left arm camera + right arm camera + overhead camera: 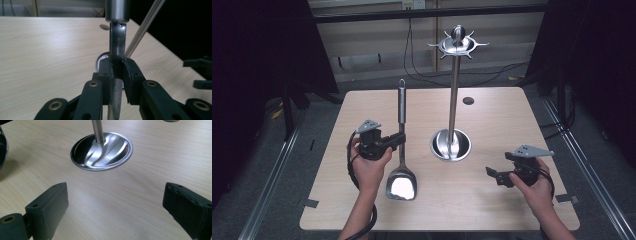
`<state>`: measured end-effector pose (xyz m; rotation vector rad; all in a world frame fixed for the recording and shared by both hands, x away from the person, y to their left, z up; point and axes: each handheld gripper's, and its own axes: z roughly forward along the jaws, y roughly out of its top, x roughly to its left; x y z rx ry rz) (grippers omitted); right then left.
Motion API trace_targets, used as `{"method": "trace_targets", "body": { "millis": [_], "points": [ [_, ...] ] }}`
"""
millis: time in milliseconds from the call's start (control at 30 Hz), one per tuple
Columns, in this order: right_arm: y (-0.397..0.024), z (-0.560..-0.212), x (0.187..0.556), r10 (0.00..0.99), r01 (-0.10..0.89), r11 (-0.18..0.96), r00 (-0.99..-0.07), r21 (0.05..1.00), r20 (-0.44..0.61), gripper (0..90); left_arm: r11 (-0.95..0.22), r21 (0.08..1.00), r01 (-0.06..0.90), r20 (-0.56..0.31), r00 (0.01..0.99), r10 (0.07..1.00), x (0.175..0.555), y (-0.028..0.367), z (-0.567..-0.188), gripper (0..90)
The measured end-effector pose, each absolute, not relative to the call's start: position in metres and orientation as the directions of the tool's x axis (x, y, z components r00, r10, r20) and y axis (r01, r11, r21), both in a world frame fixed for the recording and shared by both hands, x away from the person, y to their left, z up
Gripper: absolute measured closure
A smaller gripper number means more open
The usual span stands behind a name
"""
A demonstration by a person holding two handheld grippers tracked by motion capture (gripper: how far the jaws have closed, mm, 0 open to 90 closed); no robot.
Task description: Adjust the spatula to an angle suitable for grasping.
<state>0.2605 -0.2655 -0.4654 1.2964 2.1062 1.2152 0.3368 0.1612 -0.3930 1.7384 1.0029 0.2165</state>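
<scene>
High view | left gripper [399, 140] level, clamps spatula [401, 150] | blade seemingly lifted

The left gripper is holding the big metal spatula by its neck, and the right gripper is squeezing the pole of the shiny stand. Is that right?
Not quite. The left gripper does hold the spatula by its neck, but the right gripper squeezes nothing: the right gripper view shows its jaws wide open over bare table, short of the stand.
</scene>
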Motion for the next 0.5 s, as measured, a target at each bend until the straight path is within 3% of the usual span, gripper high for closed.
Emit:
{"method": "trace_targets", "body": {
  "millis": [67, 100, 167, 233, 500],
  "points": [
    [-0.265, -0.465, 0.260, 0.858, 0.526, 0.195, -0.500, 0.828, 0.115, 5.7, -0.049, 0.866, 0.498, -0.329, 0.641, 0.694, 0.335, 0.163, -0.390, 81.3],
    [-0.265, -0.465, 0.260, 0.858, 0.524, 0.195, -0.501, 0.829, 0.115, 5.7, -0.027, 0.872, 0.489, -0.343, 0.650, 0.678, 0.333, 0.166, -0.387, 87.9],
    [-0.266, -0.464, 0.260, 0.859, 0.522, 0.193, -0.500, 0.831, 0.115, 5.7, 0.008, 0.876, 0.482, -0.368, 0.659, 0.655, 0.332, 0.168, -0.383, 88.9],
    [-0.265, -0.464, 0.260, 0.858, 0.522, 0.191, -0.500, 0.831, 0.117, 5.7, -0.048, 0.885, 0.463, -0.319, 0.678, 0.662, 0.331, 0.165, -0.379, 88.9],
    [-0.265, -0.465, 0.260, 0.855, 0.522, 0.194, -0.505, 0.831, 0.118, 5.7, 0.007, 0.888, 0.459, -0.380, 0.726, 0.574, 0.331, 0.168, -0.375, 89.0]
  ]
}}
